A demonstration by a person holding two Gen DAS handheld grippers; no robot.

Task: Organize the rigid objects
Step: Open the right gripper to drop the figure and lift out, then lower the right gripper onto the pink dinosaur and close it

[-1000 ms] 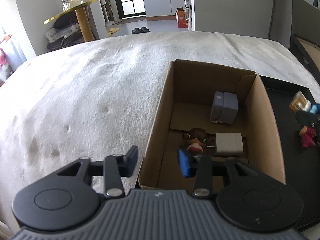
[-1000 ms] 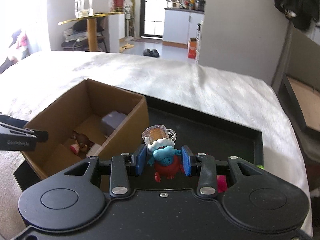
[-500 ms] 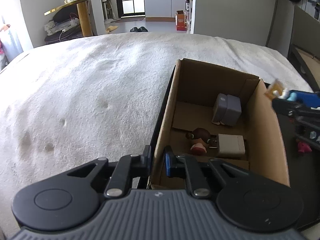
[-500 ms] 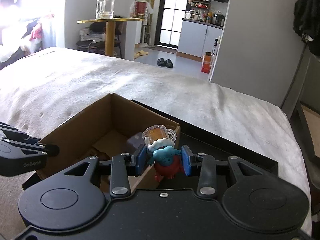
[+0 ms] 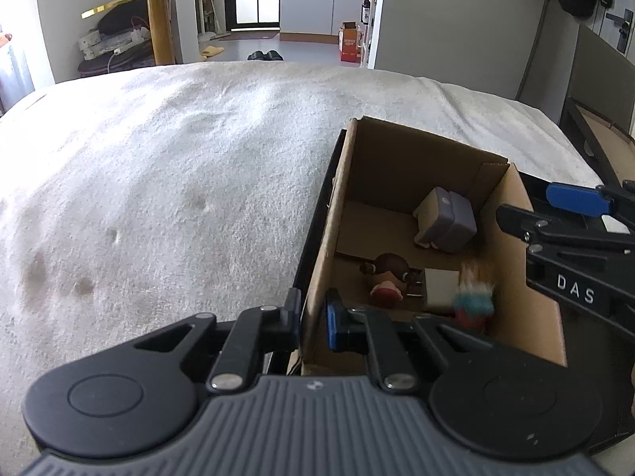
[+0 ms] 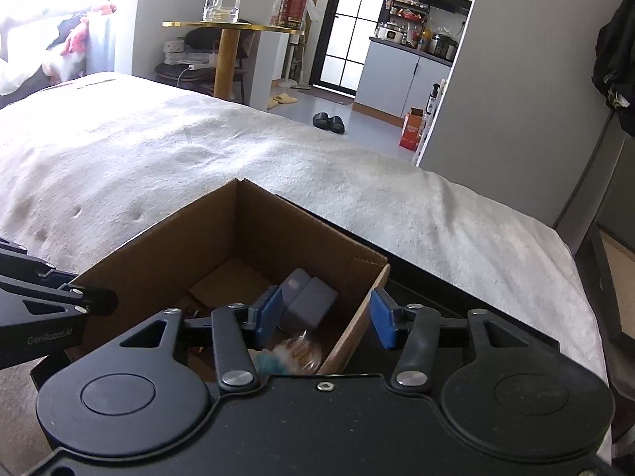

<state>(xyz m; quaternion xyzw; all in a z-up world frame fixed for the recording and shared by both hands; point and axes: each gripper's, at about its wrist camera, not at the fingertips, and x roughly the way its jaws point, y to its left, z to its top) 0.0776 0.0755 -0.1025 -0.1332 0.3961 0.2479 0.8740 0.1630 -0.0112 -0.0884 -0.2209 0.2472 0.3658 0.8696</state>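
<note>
An open cardboard box [image 5: 341, 214] [image 6: 166, 246] stands on the bed. My left gripper [image 5: 311, 315] is shut on the box's near left wall. My right gripper [image 6: 325, 317] is open over the box's right wall; it also shows in the left wrist view [image 5: 575, 214]. A blue and red figurine with a cup [image 5: 474, 301] [image 6: 289, 353], blurred, is inside the box below the right gripper. Also in the box are a grey block [image 5: 446, 220] [image 6: 307, 295], a brown-haired figurine [image 5: 389, 277] and a white adapter [image 5: 440, 283].
The box stands in a black tray [image 6: 456, 289] on the white blanket [image 5: 178, 178]. A gold side table [image 6: 226, 39] with a glass jar stands beyond the bed's far edge. A dark frame lies past the bed's right side.
My right gripper moved over the box and opened; the blue figurine left it and is now blurred inside the box. My left gripper closed on the box wall.
</note>
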